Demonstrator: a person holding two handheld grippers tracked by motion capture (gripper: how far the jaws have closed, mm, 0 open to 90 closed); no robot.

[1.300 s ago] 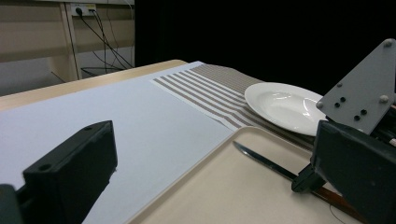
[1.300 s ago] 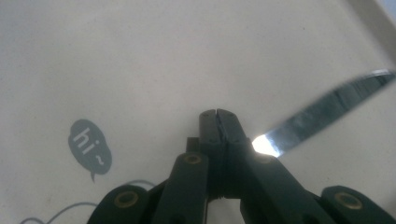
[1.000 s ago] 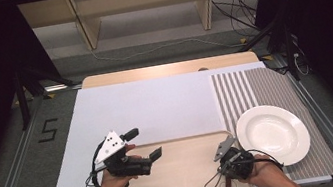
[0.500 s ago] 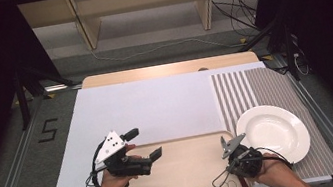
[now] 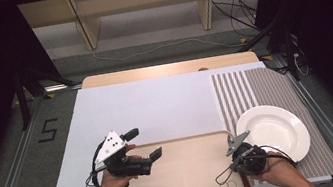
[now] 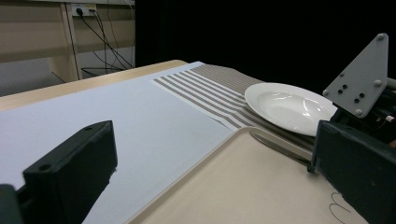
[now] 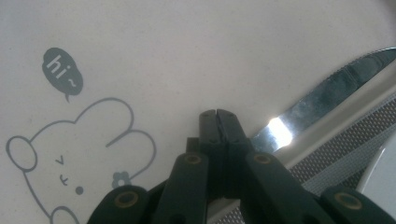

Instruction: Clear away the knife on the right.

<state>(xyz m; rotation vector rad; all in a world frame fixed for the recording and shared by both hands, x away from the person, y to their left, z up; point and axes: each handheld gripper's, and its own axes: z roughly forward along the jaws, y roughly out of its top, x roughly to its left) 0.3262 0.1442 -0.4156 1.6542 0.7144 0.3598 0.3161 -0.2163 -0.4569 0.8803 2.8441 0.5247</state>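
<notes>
Your right tongs (image 7: 218, 114) pressed together, pinching knife (image 7: 322, 100) by its handle; blade lies along right rim of tray (image 5: 187, 171). Judged: knife gripped, not yet lifted or placed.
Your left tongs (image 5: 143, 143) spread, empty, hovering over tray's left edge.
Plate (image 5: 272, 132) beyond on striped mat (image 5: 255, 90), bare.
Right gripper view: bunny print (image 7: 79, 154), serrated blade edge. Left gripper view: white cover on counter (image 6: 140, 112).

The shiny metal table knife (image 7: 322, 105) has its handle end hidden behind the closed black right gripper (image 7: 218, 113), and the grey cartoon bunny drawing (image 7: 70, 154) gets chopped off at the frame's bottom-left.
</notes>
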